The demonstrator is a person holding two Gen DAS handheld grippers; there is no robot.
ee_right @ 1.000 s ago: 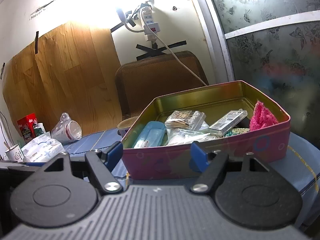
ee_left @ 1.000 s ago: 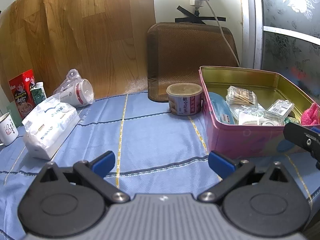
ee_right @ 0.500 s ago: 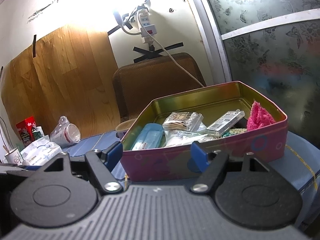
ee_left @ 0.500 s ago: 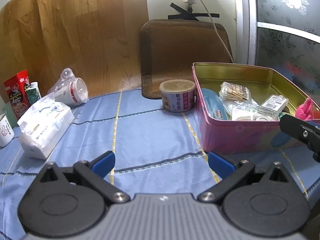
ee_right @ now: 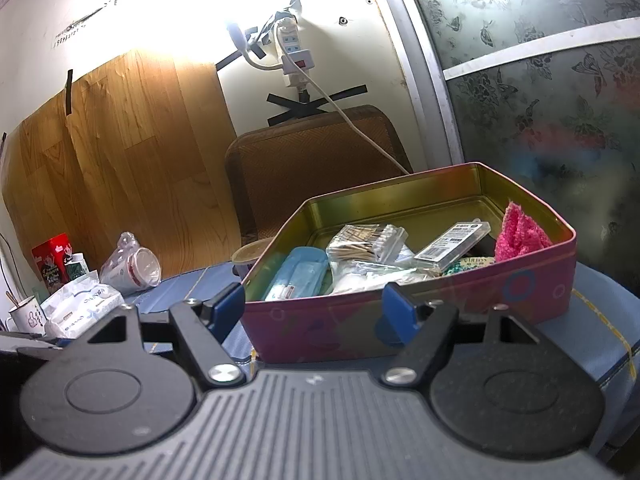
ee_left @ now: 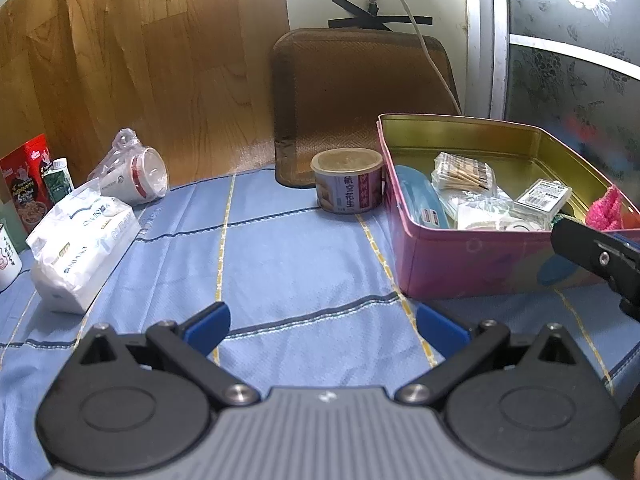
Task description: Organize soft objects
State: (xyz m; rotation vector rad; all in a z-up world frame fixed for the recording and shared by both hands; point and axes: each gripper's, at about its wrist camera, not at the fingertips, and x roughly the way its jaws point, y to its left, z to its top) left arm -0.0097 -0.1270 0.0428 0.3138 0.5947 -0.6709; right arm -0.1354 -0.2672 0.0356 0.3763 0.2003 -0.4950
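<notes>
A pink tin box (ee_left: 472, 264) (ee_right: 440, 296) stands on the blue tablecloth at the right. It holds a pink fluffy cloth (ee_left: 606, 210) (ee_right: 520, 236) in its right corner, a blue case (ee_right: 298, 276), cotton swabs (ee_right: 370, 242) and small packets. A white tissue pack (ee_left: 80, 240) (ee_right: 82, 308) lies at the left. My left gripper (ee_left: 322, 322) is open and empty above bare cloth. My right gripper (ee_right: 316, 306) is open and empty just in front of the tin's near wall; its finger (ee_left: 592, 252) shows at the right in the left wrist view.
A small round can (ee_left: 348, 186) stands left of the tin. A bagged cup (ee_left: 134, 174) lies on its side behind the tissue pack. A red packet (ee_left: 26, 184) and a mug (ee_left: 6, 256) are at the far left. A brown cushion (ee_left: 360, 96) leans on the wall.
Both grippers have drawn back a little from the tin and stayed open. The objects have not moved.
</notes>
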